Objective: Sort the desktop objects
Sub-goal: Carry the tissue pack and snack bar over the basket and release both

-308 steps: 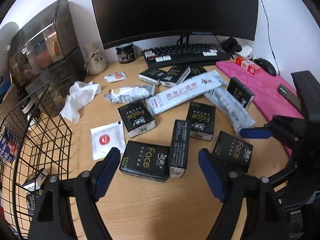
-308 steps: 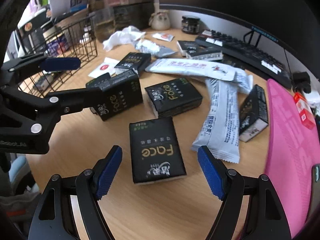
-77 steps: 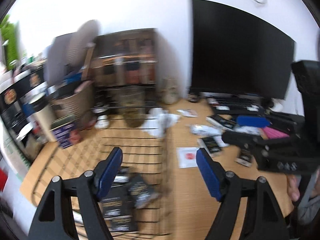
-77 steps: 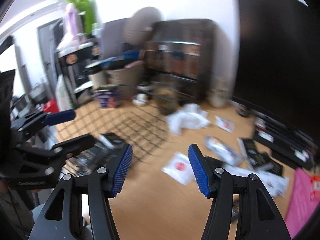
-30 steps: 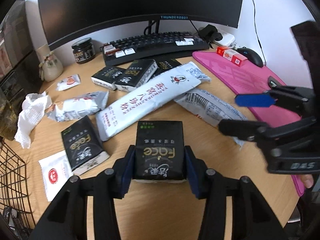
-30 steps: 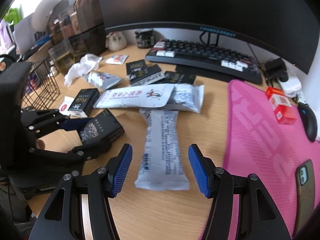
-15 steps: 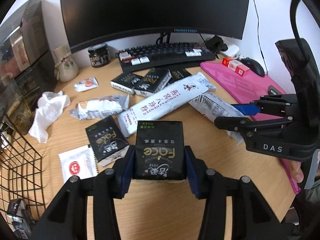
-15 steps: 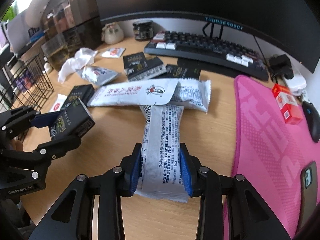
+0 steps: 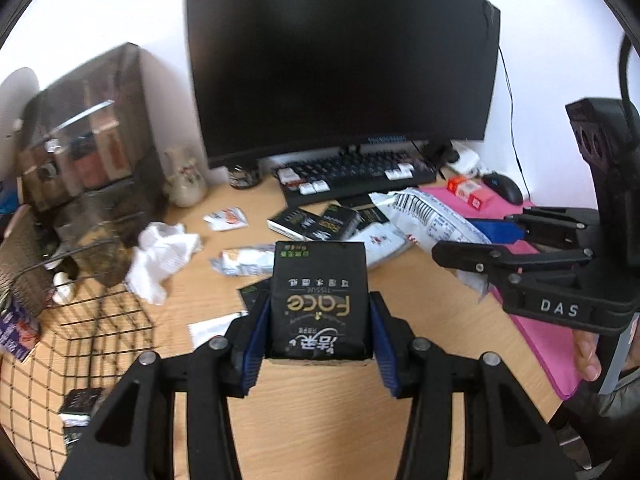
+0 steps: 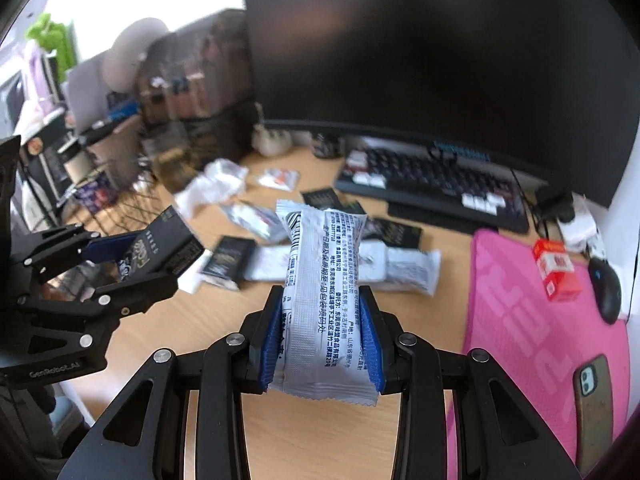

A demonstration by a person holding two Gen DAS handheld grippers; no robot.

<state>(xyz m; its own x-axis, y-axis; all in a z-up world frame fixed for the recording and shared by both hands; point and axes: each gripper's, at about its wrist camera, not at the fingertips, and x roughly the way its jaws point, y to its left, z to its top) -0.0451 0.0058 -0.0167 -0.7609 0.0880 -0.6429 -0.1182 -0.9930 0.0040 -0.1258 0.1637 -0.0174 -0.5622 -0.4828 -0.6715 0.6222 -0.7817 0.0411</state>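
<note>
Both pairs of jaws are clamped on packages, held above the desk point(image 9: 320, 412). The left gripper point(image 9: 319, 330) pinches a black tissue pack point(image 9: 319, 300) by its sides between blue pads. The right gripper point(image 10: 322, 334) squeezes a long white packet point(image 10: 322, 276), which sticks out forward beyond its fingertips. Past both sets of jaws, more packs point(image 9: 310, 222) lie scattered before the keyboard point(image 9: 356, 170). Left of the left jaws stands a wire basket point(image 9: 80, 316).
</note>
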